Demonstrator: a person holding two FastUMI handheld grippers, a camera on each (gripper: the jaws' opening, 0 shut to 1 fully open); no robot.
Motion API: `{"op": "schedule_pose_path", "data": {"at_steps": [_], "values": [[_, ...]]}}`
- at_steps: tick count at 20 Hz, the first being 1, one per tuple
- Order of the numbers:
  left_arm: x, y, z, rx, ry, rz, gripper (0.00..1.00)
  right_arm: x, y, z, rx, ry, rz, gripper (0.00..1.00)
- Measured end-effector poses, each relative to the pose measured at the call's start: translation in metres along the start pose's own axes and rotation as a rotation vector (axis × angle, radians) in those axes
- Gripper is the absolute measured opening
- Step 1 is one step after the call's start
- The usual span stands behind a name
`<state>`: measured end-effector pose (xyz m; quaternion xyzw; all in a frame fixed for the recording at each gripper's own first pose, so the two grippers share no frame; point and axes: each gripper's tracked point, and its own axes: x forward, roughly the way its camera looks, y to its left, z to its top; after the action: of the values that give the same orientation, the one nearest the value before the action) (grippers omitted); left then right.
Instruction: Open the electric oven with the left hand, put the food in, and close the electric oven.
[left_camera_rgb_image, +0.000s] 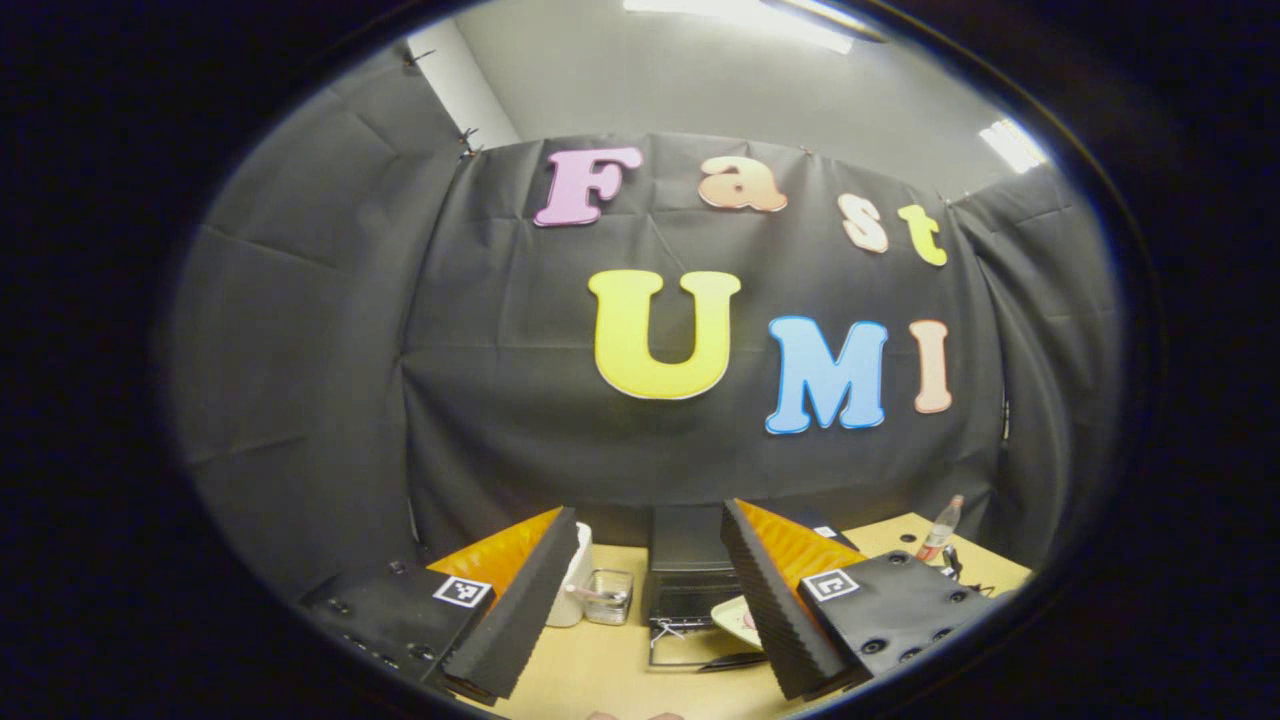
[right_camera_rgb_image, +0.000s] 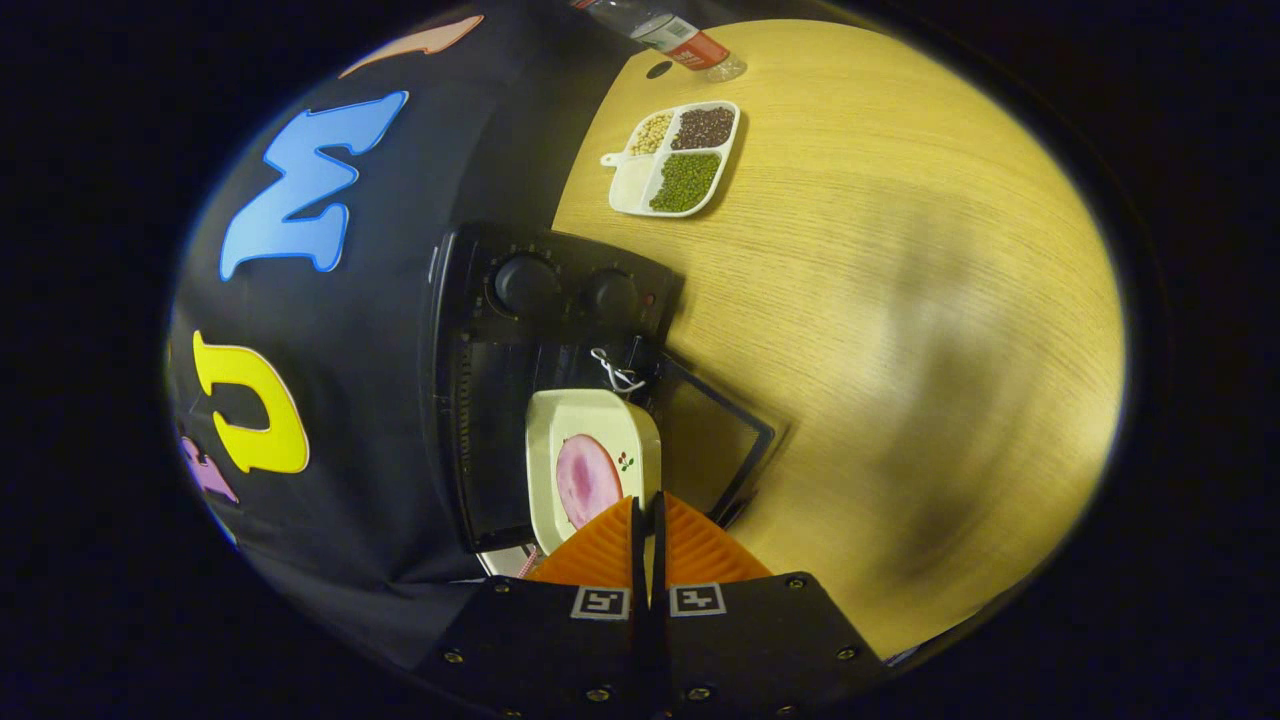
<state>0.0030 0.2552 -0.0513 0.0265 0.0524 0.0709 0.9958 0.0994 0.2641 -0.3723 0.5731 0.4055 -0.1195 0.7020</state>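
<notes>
On the wooden bench (right_camera_rgb_image: 900, 330), the right gripper view looks down at the electric oven (right_camera_rgb_image: 520, 330) with its door (right_camera_rgb_image: 715, 440) dropped open, a plate (right_camera_rgb_image: 590, 450) carrying a pink slice of food (right_camera_rgb_image: 585, 480) held at the oven's mouth. That view also takes in a divided tray (right_camera_rgb_image: 675, 160) of beans and grains and a bottle (right_camera_rgb_image: 665, 30) cut off at the edge. The right tool (right_camera_rgb_image: 645, 520) has its fingers drawn together on the plate's near rim — the grip point itself is hidden behind them.

The left gripper view sits lower and farther back, level with the bench: the oven (left_camera_rgb_image: 690, 565) is small between the fingers of the left tool (left_camera_rgb_image: 650, 590), which are spread wide and hold nothing. It shows a white cup (left_camera_rgb_image: 575, 590) and a small clear container (left_camera_rgb_image: 608, 597) left of the oven — the plate (left_camera_rgb_image: 735, 618) is only a pale sliver behind the right-hand finger. The bottle (left_camera_rgb_image: 940, 530) stands far right. The container's contents are too small to make out.
</notes>
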Motion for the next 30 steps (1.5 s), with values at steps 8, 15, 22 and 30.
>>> {"op": "schedule_pose_path", "data": {"at_steps": [8,15,22,30], "values": [[-0.004,0.057,-0.017,0.008,0.050,0.097,0.97,0.062,0.051,0.002,0.174,-0.116,-0.001,0.00],[-0.013,0.099,-0.017,0.025,0.072,0.195,1.00,0.109,0.071,-0.008,0.295,-0.212,-0.006,0.01],[-0.020,0.106,-0.027,0.032,0.101,0.233,0.97,0.141,0.087,-0.004,0.332,-0.256,0.033,0.01],[-0.007,0.064,-0.021,0.037,0.080,0.165,1.00,0.116,0.073,-0.008,0.161,-0.181,0.008,0.33]]}}
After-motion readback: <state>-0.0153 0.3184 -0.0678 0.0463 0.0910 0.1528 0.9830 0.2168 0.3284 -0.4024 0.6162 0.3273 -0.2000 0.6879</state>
